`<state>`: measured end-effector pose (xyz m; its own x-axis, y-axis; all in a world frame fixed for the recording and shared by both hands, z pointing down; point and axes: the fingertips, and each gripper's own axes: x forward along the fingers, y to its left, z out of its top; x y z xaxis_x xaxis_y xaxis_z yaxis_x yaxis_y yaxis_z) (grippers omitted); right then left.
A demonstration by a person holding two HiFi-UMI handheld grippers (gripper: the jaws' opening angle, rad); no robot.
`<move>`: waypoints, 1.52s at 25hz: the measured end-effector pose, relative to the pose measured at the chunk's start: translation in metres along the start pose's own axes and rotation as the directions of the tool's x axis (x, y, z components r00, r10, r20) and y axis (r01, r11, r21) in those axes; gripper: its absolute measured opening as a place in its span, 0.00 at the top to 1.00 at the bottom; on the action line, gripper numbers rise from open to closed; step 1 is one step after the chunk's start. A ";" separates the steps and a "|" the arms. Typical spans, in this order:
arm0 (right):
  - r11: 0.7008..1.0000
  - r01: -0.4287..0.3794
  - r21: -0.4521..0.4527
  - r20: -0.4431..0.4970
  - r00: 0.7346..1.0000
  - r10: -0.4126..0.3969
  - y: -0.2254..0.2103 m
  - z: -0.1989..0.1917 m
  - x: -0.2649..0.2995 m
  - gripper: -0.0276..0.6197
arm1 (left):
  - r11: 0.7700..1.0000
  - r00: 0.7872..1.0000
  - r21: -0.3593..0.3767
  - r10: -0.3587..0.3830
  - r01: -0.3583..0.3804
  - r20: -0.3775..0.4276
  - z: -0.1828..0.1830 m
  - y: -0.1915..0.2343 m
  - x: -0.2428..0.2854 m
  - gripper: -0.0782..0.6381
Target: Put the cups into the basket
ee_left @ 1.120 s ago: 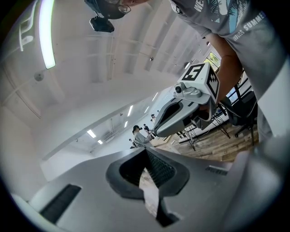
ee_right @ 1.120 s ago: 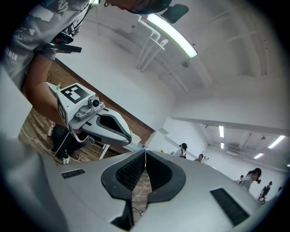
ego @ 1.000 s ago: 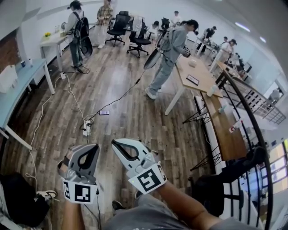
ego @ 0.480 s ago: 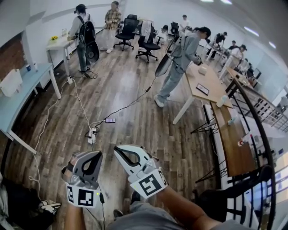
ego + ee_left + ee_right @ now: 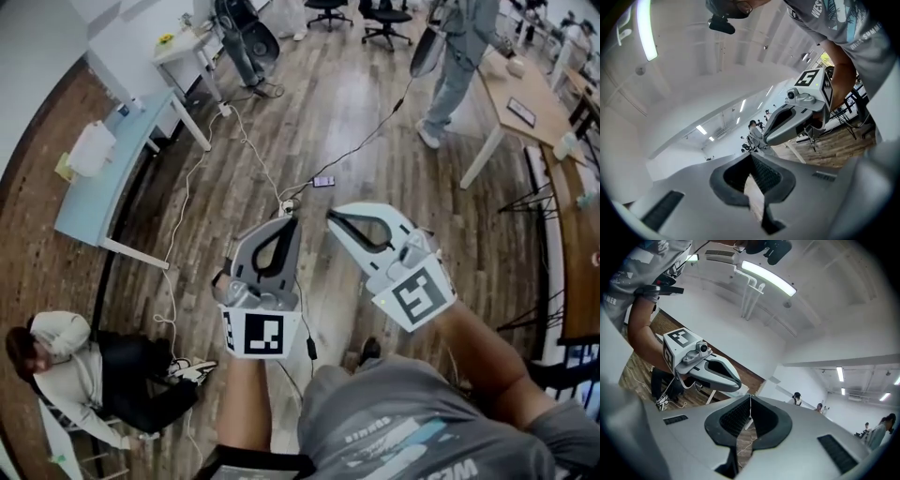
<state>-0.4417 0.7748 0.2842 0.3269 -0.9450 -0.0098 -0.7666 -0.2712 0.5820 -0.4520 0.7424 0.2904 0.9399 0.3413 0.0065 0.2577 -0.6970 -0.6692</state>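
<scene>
No cup and no basket shows in any view. In the head view my left gripper (image 5: pixel 290 222) and right gripper (image 5: pixel 331 217) are held side by side above the wooden floor, tips pointing away from me. Both are shut with nothing between the jaws. The left gripper view looks along its closed jaws (image 5: pixel 751 156) up toward the ceiling, with the right gripper (image 5: pixel 797 117) beside it. The right gripper view shows its own closed jaws (image 5: pixel 750 397) and the left gripper (image 5: pixel 710 370) at the left.
A light blue table (image 5: pixel 105 192) stands at the left, with a person sitting on the floor (image 5: pixel 89 361) below it. Cables and a power strip (image 5: pixel 287 203) run across the floor. A wooden table (image 5: pixel 527 92) and a standing person (image 5: pixel 459 42) are at the upper right.
The head view has swung down and to the left, so both grippers sit higher and larger in it. The seated person has come into view. Both grippers stay shut.
</scene>
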 end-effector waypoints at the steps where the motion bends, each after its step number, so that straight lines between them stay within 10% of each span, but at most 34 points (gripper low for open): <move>1: 1.000 -0.001 0.025 0.001 1.000 0.001 -0.003 -0.004 0.002 0.94 | 1.000 1.000 0.012 -0.006 0.006 -0.015 0.000 0.001 0.004 0.89; 38: 0.997 0.047 0.054 -0.063 0.997 -0.044 -0.087 -0.066 0.219 0.94 | 0.999 0.999 0.007 -0.035 0.035 0.031 -0.141 0.165 0.103 0.89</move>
<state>-0.2674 0.6038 0.2850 0.3946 -0.9187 0.0163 -0.7791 -0.3251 0.5360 -0.2813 0.5737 0.2859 0.9227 0.3854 0.0069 0.2891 -0.6801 -0.6738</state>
